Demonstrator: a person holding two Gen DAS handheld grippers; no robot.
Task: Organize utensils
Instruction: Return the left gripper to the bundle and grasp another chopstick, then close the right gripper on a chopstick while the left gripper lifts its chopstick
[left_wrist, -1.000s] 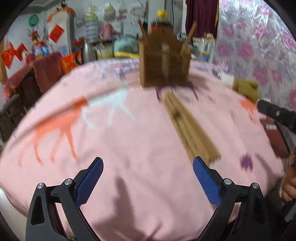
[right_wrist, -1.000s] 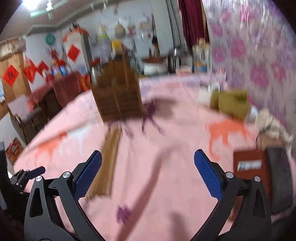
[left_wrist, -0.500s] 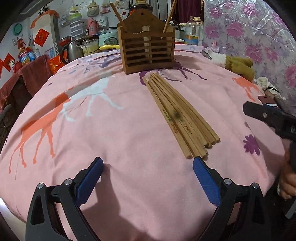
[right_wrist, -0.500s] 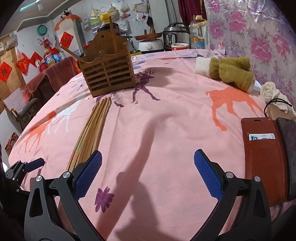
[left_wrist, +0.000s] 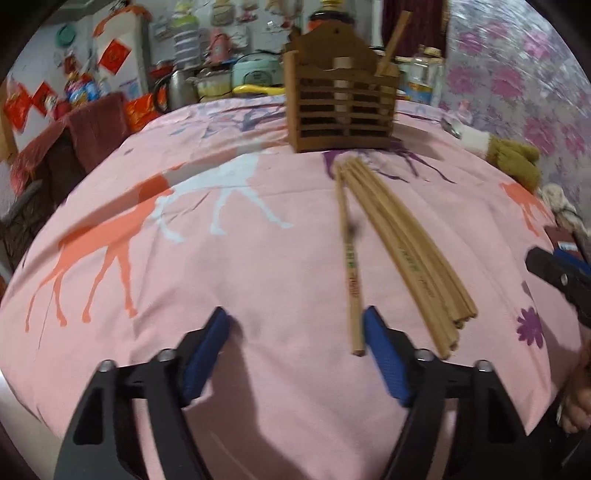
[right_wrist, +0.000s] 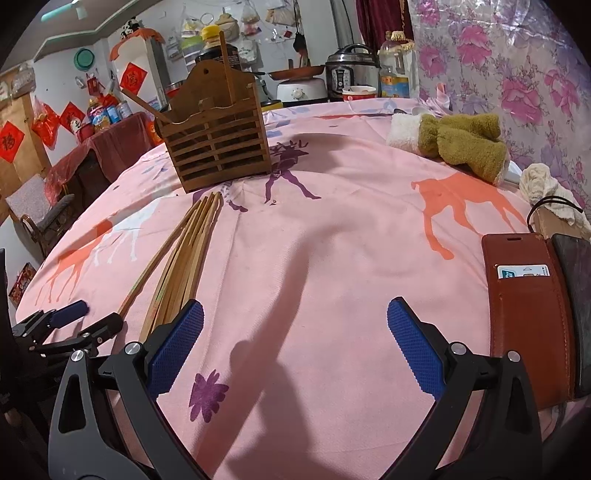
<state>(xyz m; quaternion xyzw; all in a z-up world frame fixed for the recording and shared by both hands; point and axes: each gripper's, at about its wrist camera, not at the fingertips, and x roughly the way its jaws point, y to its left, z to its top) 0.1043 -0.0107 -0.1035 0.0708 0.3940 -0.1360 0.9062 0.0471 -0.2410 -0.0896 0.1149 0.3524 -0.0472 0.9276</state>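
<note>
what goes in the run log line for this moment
left tongs: closing, one chopstick at inner pad | right tongs: open, empty | holder: two sticks

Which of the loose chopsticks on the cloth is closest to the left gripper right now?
The single chopstick split off to the left of the bundle; its near end lies just inside the closing left gripper, by one pad.

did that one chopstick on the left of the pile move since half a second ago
Yes. The chopstick has swung away from the pile: its near end now lies apart, left of the others, by the closing left gripper, while its far end stays near the holder.
</note>
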